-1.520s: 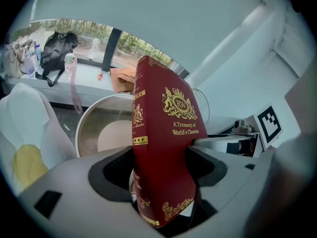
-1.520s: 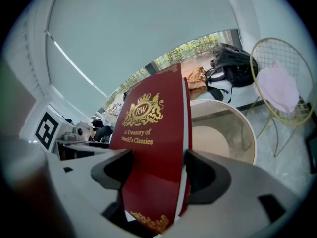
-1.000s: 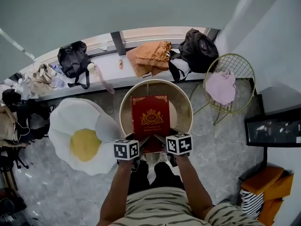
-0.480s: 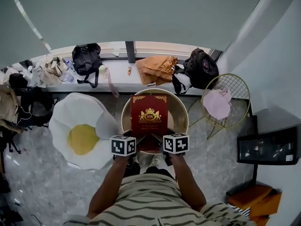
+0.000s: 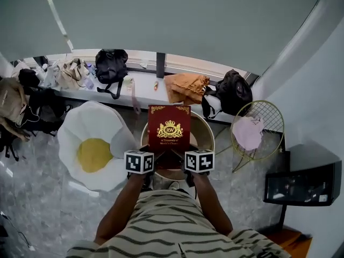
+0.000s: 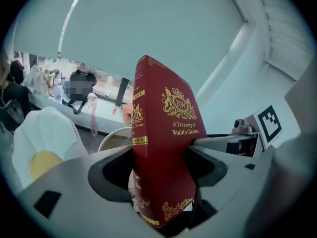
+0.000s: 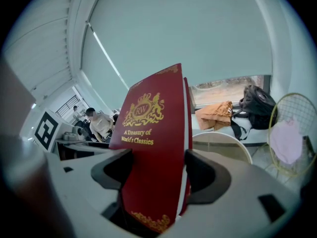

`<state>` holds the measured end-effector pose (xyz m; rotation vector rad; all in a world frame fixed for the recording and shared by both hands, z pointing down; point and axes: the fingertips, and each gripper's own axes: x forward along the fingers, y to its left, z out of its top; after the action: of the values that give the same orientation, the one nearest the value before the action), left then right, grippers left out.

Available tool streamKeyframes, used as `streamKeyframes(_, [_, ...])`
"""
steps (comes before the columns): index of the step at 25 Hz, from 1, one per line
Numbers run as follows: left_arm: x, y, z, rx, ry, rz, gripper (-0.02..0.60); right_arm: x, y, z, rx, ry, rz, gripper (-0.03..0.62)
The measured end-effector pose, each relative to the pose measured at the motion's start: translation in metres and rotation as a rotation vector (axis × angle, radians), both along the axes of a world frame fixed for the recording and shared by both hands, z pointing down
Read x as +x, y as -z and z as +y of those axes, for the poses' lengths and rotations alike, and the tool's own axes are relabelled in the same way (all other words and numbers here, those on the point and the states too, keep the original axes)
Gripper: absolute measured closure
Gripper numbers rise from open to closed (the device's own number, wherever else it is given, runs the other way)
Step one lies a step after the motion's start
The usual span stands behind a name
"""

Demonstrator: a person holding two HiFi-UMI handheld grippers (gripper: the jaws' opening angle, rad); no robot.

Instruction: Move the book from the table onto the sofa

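Observation:
A red hardcover book (image 5: 170, 130) with gold crest and lettering is held up above the round table (image 5: 207, 135). My left gripper (image 5: 156, 156) is shut on the book's near left corner, and my right gripper (image 5: 183, 155) is shut on its near right corner. In the left gripper view the book (image 6: 163, 143) stands clamped between the jaws of the left gripper (image 6: 161, 170). The right gripper view shows the book (image 7: 154, 143) pinched the same way by the right gripper (image 7: 156, 175). The white egg-shaped sofa (image 5: 91, 149) with a yellow centre lies to the table's left.
A yellow wire chair (image 5: 262, 132) with a pink cloth stands right of the table. The window ledge (image 5: 145, 82) behind carries a black backpack (image 5: 110, 64), an orange cloth (image 5: 186, 86) and a dark bag (image 5: 234, 93). A black box (image 5: 299, 184) sits at the right.
The book has been lifted off the round table between both grippers and now sits higher and more upright. The view has shifted left, toward the egg sofa.

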<state>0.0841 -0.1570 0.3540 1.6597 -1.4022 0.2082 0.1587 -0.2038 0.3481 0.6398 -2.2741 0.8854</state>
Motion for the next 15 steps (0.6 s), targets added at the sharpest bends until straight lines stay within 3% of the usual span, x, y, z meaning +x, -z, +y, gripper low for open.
streamKeyframes(7, [-0.029,0.014,0.010,0.026,0.117,-0.026,0.247,-0.035,0.014,0.002,0.028,0.110,-0.028,0.240])
streamKeyframes(15, [-0.072,0.019,0.056,0.024,0.319,-0.039,0.247,-0.089,0.018,0.034,0.031,0.302,-0.043,0.240])
